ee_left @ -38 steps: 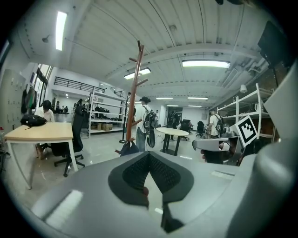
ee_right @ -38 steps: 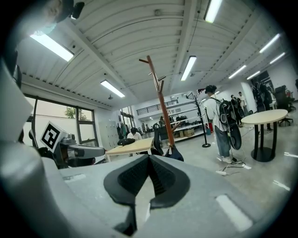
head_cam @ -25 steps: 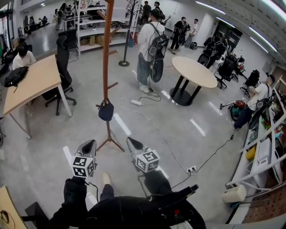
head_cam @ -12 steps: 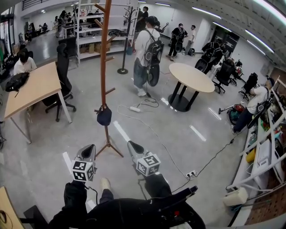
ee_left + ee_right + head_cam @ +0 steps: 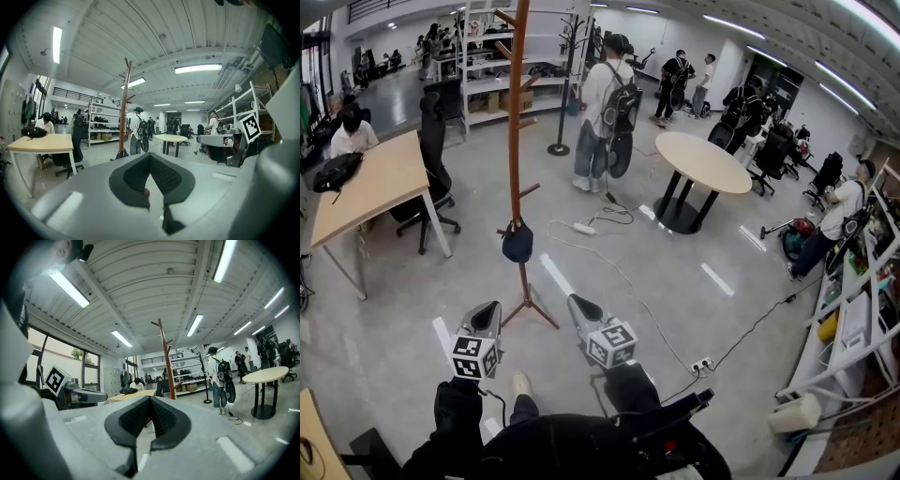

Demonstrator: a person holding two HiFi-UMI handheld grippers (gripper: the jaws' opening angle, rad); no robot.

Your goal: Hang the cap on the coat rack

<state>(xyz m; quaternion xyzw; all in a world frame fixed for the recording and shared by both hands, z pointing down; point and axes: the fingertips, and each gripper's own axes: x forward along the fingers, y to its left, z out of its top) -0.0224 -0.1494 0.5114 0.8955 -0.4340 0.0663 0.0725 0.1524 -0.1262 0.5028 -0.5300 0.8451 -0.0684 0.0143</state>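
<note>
A tall brown wooden coat rack (image 5: 517, 141) stands on the grey floor ahead of me. A dark cap (image 5: 517, 244) hangs on one of its low pegs, just above the legs. My left gripper (image 5: 490, 309) and right gripper (image 5: 578, 306) are held side by side low in the head view, short of the rack's base and apart from it. Both are shut with nothing between the pads. In the left gripper view the left gripper (image 5: 150, 155) points past the rack (image 5: 125, 108) and the cap (image 5: 123, 153). The right gripper (image 5: 150, 399) faces the rack's pole (image 5: 166, 359); the cap is hidden there.
A wooden table (image 5: 375, 183) and a black office chair (image 5: 431, 141) stand left of the rack. A person with a backpack (image 5: 605, 103) stands beyond it, near a round table (image 5: 703, 159). A power strip with a cable (image 5: 584, 228) lies on the floor. Shelving (image 5: 853, 319) lines the right side.
The rack with the cap sits slightly further left and up in the head view. The person with the backpack has stepped left. Both grippers stay shut and empty.
</note>
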